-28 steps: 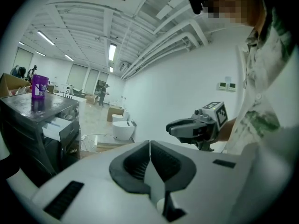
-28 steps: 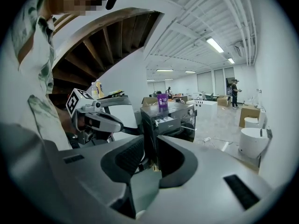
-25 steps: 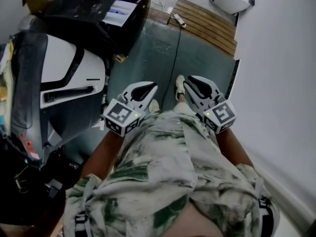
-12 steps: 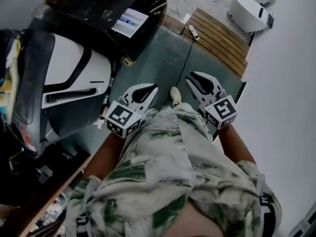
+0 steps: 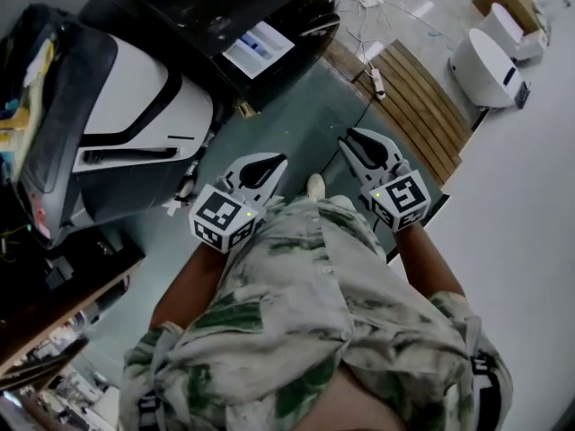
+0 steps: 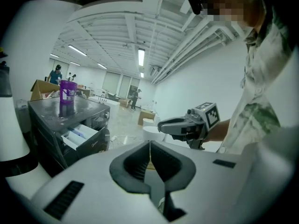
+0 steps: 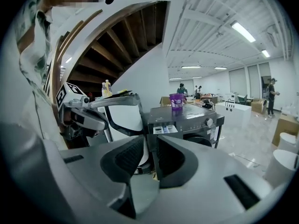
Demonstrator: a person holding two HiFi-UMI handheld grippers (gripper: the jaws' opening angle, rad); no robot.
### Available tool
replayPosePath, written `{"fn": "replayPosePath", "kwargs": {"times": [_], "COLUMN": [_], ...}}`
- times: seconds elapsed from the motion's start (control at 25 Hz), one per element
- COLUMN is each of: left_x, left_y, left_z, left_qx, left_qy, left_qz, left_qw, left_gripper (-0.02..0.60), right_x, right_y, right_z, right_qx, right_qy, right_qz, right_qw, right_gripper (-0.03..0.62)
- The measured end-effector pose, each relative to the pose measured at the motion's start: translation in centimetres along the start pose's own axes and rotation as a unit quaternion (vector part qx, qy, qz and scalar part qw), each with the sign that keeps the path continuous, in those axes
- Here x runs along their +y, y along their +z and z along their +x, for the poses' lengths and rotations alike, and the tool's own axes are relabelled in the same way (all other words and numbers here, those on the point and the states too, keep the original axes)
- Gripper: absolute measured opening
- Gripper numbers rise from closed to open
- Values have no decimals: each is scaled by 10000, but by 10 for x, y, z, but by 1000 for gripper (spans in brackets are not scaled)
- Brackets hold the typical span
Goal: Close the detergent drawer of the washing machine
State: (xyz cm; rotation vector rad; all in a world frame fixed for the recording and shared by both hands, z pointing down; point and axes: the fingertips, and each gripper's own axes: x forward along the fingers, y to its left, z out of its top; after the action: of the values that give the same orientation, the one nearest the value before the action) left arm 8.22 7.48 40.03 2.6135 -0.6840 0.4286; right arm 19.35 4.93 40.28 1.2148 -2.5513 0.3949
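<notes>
Over teal floor [image 5: 296,124], washing machine [image 5: 216,7], detergent drawer [image 5: 260,48] open, wooden slats [image 5: 413,106]

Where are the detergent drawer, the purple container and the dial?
detergent drawer [image 7: 163,129]: right gripper view, open tray's top.
purple container [image 7: 176,101]: right gripper view, side wall.
dial [image 7: 208,122]: right gripper view, knob face.

1. No legible text, brand or number appears in any view.
2. Left hand-held gripper [image 5: 277,162], marker cube [image 5: 220,218]: square patterns only, no characters.
3. Purple cup [image 7: 176,101] on washing machine [image 7: 187,120]: possibly labelled, too small to read.
</notes>
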Motion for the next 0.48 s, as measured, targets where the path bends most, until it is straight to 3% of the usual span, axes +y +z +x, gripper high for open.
{"fn": "replayPosePath", "kwargs": {"times": [0.24,0.48], "left_x": [7,24], "left_y": [4,-1], "left_z": [15,7], "left_qx": [-188,-190], "left_qy": [509,777], "left_qz": [-181,-366], "left_qw": [9984,9961], "left_gripper": [28,28], "right_x": [-21,-29], "right_y": [-2,-5], "right_z": [20,47], "right_qx": [-9,52], "right_qy": [502,610], "right_qz": [-181,-183], "right_qw": [9986,9980], "right_gripper": [106,106]}}
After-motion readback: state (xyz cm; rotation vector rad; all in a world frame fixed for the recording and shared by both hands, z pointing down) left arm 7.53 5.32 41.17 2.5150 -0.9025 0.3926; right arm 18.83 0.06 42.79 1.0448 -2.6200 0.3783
